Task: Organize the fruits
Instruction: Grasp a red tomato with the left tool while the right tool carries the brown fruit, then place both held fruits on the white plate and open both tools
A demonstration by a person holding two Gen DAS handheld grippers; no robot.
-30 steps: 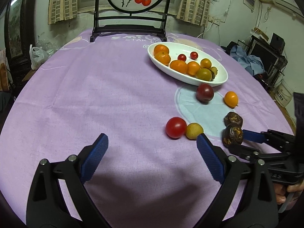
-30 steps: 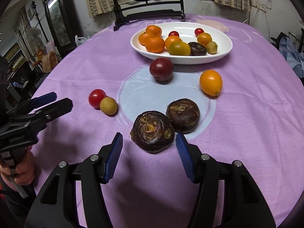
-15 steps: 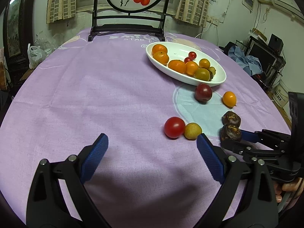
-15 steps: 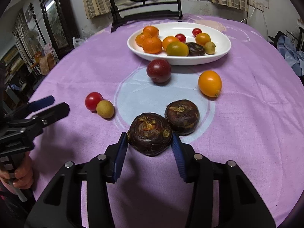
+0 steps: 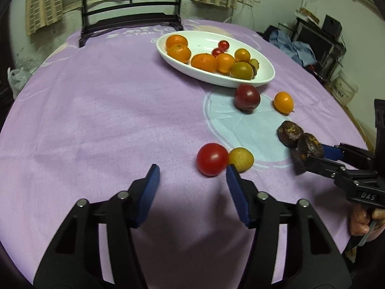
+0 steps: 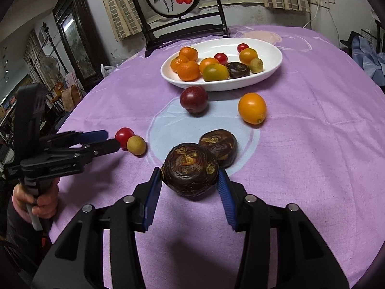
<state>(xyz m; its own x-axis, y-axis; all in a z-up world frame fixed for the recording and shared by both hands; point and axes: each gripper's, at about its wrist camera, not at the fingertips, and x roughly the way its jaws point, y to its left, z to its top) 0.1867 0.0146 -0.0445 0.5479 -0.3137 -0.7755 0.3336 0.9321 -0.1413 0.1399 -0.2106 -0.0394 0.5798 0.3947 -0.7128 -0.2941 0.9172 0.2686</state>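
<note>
The right gripper (image 6: 190, 180) has its blue fingers (image 6: 154, 187) pressed on both sides of the near water chestnut (image 6: 190, 168), so it can lift it toward the white oval dish (image 6: 269, 69) at twelve o'clock, where most fruit already sits. A second water chestnut (image 6: 220, 145) touches it at one o'clock. A second ago those fingers were wide apart around it; now they squeeze it.

The left gripper (image 5: 191, 180) has its fingers apart and empty. It has moved closer to the red tomato (image 5: 212, 159), which sits by its right finger (image 5: 234, 185). The small yellow fruit (image 5: 241, 159) touches the tomato. A plum (image 6: 194, 99) and an orange fruit (image 6: 252, 108) wait on the tabletop (image 6: 312, 144) near the dish.
</note>
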